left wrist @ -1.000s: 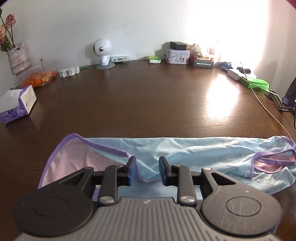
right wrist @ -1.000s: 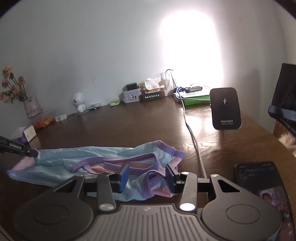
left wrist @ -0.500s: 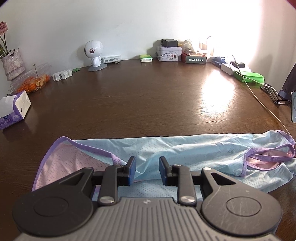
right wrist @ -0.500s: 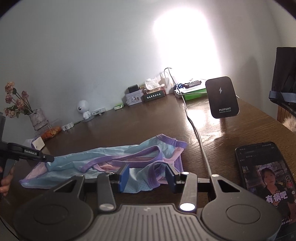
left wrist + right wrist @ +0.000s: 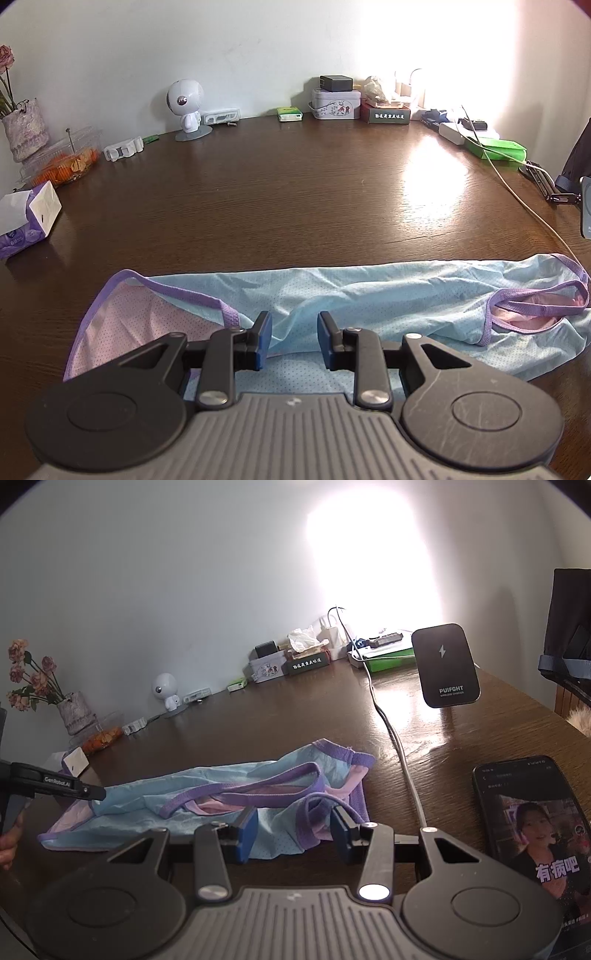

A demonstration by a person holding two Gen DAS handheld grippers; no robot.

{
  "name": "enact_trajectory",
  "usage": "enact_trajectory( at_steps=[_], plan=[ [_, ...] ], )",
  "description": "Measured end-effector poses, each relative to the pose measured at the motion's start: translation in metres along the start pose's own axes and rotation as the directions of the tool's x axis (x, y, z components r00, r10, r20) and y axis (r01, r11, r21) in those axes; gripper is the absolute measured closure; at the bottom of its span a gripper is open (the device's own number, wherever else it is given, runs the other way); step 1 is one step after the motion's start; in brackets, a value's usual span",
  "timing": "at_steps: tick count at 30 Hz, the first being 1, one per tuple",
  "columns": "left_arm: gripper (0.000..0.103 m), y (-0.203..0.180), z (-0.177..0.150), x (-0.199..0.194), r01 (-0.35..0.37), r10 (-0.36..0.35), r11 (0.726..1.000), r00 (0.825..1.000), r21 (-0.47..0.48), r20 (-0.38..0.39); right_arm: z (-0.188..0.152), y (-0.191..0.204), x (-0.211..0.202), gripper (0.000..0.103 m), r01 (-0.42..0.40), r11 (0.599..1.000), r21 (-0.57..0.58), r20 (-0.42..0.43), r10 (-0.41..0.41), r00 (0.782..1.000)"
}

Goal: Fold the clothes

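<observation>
A light blue garment with purple trim and a pink inner side lies stretched sideways on the dark wooden table. My left gripper hovers open over its near left part, blue pads apart, nothing between them. In the right wrist view the garment shows its bunched purple straps. My right gripper stands open over the garment's near right edge, holding nothing. The left gripper reaches in from the left over the garment's far end, with a hand behind it.
A lit phone lies at the right, a black charger stand behind it, and a cable runs past the garment. A tissue box, vase, toy robot and tins line the back edge.
The right wrist view has shifted a little, showing more of the phone. The garment lies as before. Both grippers keep the same gap.
</observation>
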State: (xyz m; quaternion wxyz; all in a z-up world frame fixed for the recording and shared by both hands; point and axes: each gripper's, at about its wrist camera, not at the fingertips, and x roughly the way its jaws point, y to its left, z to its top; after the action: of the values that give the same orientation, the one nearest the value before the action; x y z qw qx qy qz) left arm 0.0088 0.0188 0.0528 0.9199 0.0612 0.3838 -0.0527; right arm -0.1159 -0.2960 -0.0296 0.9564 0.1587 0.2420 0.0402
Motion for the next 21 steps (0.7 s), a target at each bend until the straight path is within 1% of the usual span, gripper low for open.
enact_trajectory(
  at_steps=[7, 12, 15, 21],
  plan=[
    [0.075, -0.004, -0.003, 0.001, 0.022, -0.022, 1.0, 1.0, 0.005, -0.003, 0.001, -0.002, 0.005, 0.06, 0.011, 1.0, 0.006, -0.007, -0.011, 1.0],
    [0.075, -0.007, -0.004, 0.004, 0.032, -0.032, 0.999, 0.999, 0.011, -0.012, 0.005, -0.003, 0.01, 0.057, 0.015, 1.0, 0.014, 0.001, -0.015, 1.0],
    [0.075, -0.006, -0.005, 0.005, 0.036, -0.036, 0.999, 0.999, 0.007, -0.015, 0.008, -0.004, 0.015, 0.055, 0.021, 0.999, 0.032, -0.01, -0.02, 1.0],
    [0.075, -0.004, -0.007, 0.006, 0.043, -0.043, 0.999, 0.999, 0.005, -0.018, 0.013, -0.001, 0.019, 0.055, 0.025, 0.998, 0.059, -0.019, -0.024, 1.0]
  ],
)
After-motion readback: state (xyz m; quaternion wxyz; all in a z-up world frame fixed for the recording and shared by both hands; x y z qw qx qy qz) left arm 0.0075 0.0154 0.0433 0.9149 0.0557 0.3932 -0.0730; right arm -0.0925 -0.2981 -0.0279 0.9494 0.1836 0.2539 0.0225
